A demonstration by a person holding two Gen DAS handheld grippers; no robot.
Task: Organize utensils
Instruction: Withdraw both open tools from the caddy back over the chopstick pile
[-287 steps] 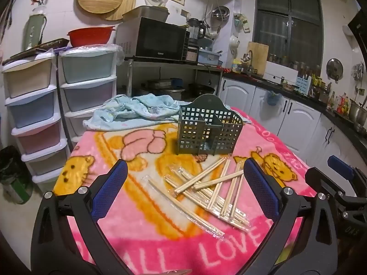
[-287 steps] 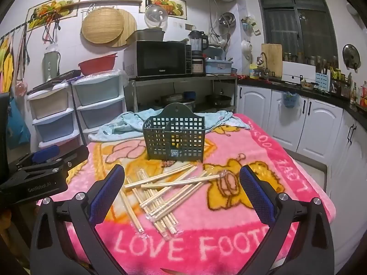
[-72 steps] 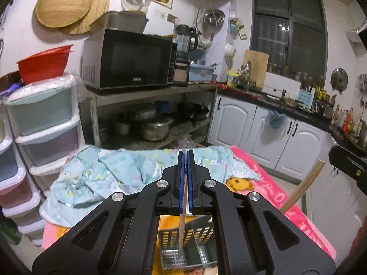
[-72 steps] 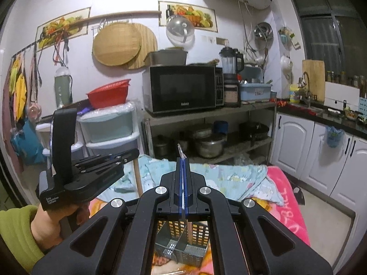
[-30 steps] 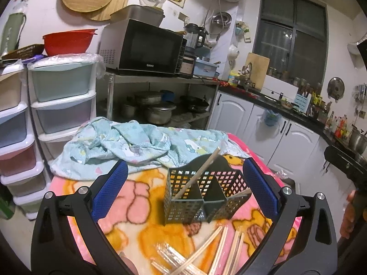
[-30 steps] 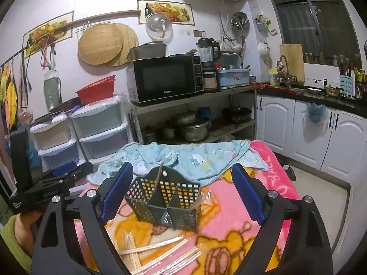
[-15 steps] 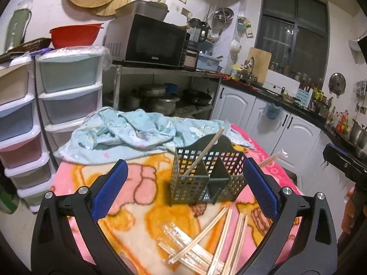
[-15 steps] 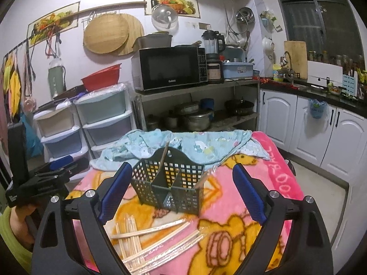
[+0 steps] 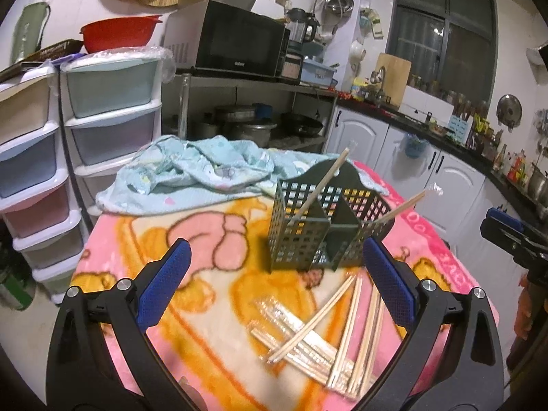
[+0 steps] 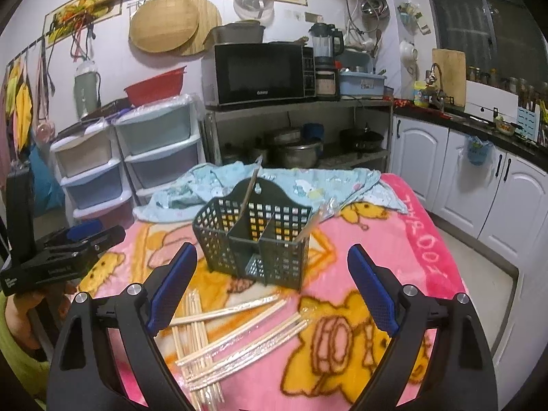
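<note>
A dark green slotted utensil basket (image 9: 310,226) (image 10: 260,236) stands on the pink blanket-covered table (image 9: 219,311) (image 10: 404,250). One wrapped chopstick (image 9: 322,185) (image 10: 249,190) leans in its left compartment, another (image 9: 400,207) (image 10: 313,222) in its right one. Several wrapped chopsticks (image 9: 328,328) (image 10: 236,328) lie loose in front of the basket. My left gripper (image 9: 277,281) is open and empty above the near table. My right gripper (image 10: 272,286) is likewise open and empty over the loose pile. The left gripper's body (image 10: 58,257) shows at the left of the right wrist view.
A crumpled light-blue cloth (image 9: 202,174) (image 10: 294,179) lies behind the basket. Plastic drawer units (image 9: 61,144) (image 10: 137,157) stand left of the table, a shelf with a microwave (image 10: 260,72) behind it, white cabinets (image 10: 479,185) along the right.
Both grippers were shut on chopsticks above the basket, then opened and left them inside. Since then both have pulled back and lowered toward the loose pile.
</note>
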